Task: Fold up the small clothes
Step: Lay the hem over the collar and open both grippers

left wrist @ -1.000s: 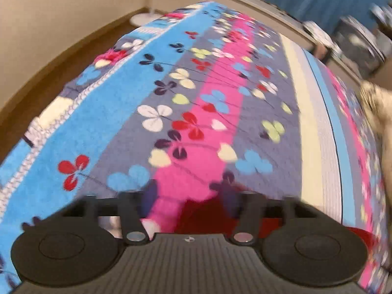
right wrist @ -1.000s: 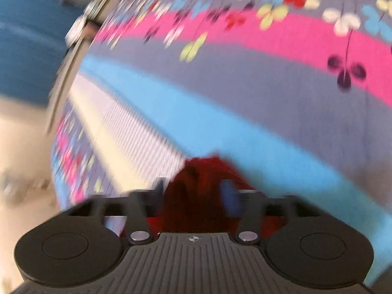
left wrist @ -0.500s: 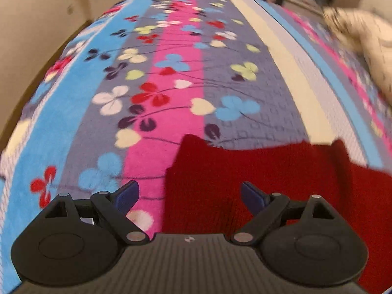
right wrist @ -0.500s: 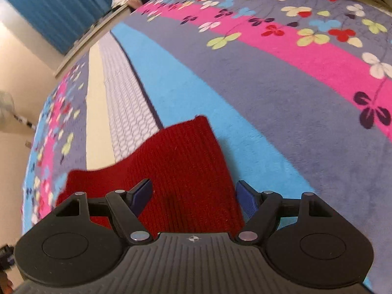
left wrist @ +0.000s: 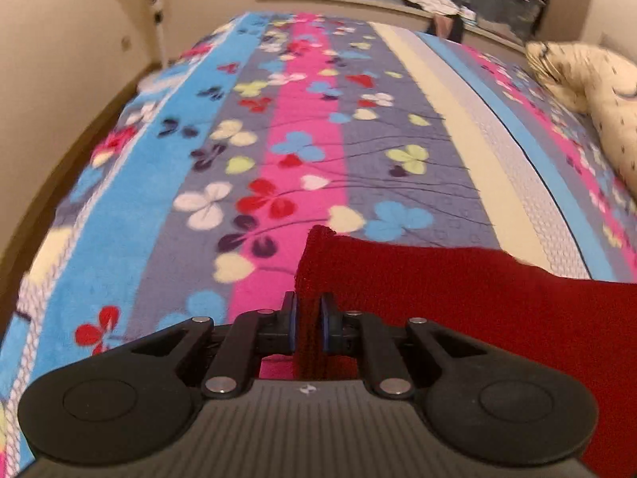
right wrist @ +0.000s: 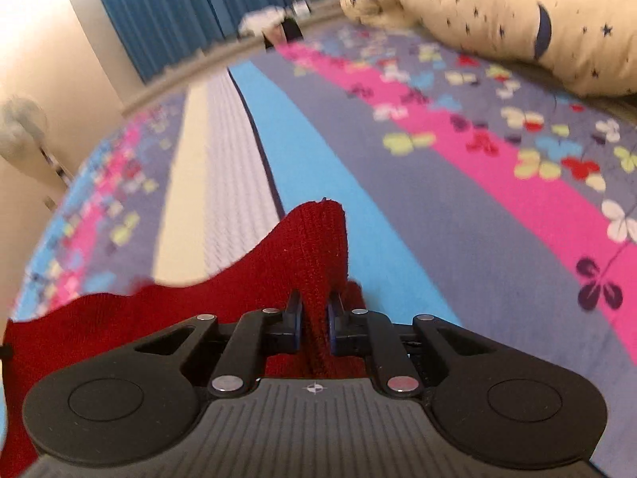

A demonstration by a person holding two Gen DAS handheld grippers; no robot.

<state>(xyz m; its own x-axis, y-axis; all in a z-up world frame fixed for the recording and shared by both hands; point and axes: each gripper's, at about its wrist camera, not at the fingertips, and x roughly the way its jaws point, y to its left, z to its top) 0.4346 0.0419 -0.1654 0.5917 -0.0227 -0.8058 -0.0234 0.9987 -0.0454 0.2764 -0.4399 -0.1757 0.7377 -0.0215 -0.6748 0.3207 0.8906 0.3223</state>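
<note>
Both grippers have just snapped closed: left gripper [left wrist: 308,328] pinches one corner of the red knit [left wrist: 477,298], right gripper [right wrist: 316,328] pinches another, ribbed cloth bunched between the pads. The knit drapes over the floral blanket [left wrist: 294,119]; pillow [right wrist: 517,16] beyond.

No words, numbers or brand names can be read in either view. The only sign is a small round cross-mark emblem [right wrist: 314,388] moulded on each claw's ribbed grey body [left wrist: 306,430].
</note>
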